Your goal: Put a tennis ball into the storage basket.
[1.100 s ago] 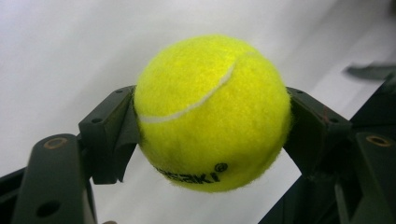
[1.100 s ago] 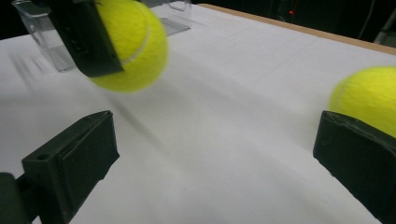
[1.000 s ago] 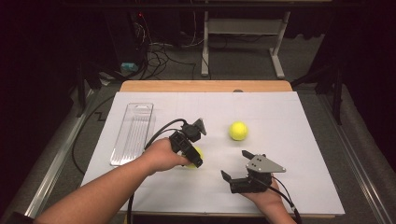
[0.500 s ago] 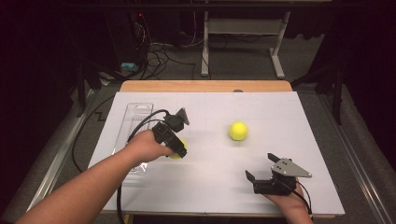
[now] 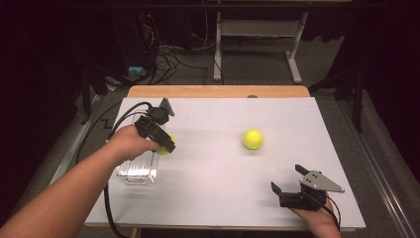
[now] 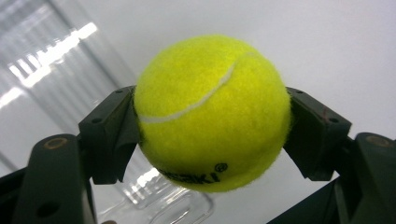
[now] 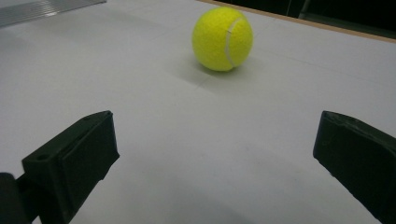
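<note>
The left gripper [image 5: 166,144] has a tennis ball [image 6: 212,112] clamped between its jaws, one pad on each side of the ball's widest part, and it hangs over the near end of the clear plastic tube [image 5: 137,168] at about nine o'clock on the white table [image 5: 208,198]. That is a sound hold: felt is grippy, the ball is light and springy, so it gives a little under the pads instead of skating out. Squeeze too far off the middle, though, and it would likely pop free. The second tennis ball [image 5: 253,139] sits loose near the table's centre, round and ready to roll at a nudge. The right gripper [image 5: 287,193] waits at five o'clock, jaws spread wide and holding nothing, that ball well ahead of it.
</note>
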Available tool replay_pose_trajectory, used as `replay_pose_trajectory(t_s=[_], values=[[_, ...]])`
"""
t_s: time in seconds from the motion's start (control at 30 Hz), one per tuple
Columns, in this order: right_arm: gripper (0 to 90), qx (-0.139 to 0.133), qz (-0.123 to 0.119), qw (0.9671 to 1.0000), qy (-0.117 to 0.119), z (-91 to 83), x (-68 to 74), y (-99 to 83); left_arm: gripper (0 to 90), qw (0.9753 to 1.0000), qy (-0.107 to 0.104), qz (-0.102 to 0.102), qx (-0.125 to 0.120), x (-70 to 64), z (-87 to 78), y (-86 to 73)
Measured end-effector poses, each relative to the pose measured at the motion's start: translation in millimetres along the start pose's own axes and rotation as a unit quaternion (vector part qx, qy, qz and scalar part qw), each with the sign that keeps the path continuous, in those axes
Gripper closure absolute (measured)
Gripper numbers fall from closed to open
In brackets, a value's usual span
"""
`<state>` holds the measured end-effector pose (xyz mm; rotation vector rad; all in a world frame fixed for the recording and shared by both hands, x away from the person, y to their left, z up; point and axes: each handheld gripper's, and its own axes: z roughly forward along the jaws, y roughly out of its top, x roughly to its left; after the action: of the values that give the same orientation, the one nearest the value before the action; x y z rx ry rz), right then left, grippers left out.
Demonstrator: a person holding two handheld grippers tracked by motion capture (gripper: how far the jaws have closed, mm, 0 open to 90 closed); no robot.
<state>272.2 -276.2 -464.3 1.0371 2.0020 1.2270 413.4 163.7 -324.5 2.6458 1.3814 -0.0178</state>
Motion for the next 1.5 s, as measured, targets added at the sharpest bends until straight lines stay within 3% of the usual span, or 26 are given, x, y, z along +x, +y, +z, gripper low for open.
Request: replay_pose_trajectory(t_s=[0.43,0.67,1.07,1.33,1.5], values=[[0.0,-0.014,0.002,0.9999,-0.003,-5.2,-1.3,3.7,26.3,0.9978,0.027,-0.060,0.005,48.2,-5.1,-10.4],[0.0,-0.016,0.004,0.9999,-0.005,-6.6,-2.5,4.1,26.3,0.9950,0.039,-0.091,0.010,70.8,-5.5,-13.1],[0.0,-0.016,0.003,0.9999,-0.003,-6.2,-2.0,4.6,26.2,0.9942,0.030,-0.102,0.012,80.8,7.8,-2.6],[0.0,-0.014,0.005,0.9999,-0.003,-5.5,-1.9,3.7,26.1,0.9943,0.028,-0.100,0.022,83.1,32.5,3.9],[0.0,-0.013,0.006,0.9999,-0.003,-5.4,-1.5,3.6,26.0,0.9941,0.026,-0.103,0.023,84.3,38.5,6.8]])
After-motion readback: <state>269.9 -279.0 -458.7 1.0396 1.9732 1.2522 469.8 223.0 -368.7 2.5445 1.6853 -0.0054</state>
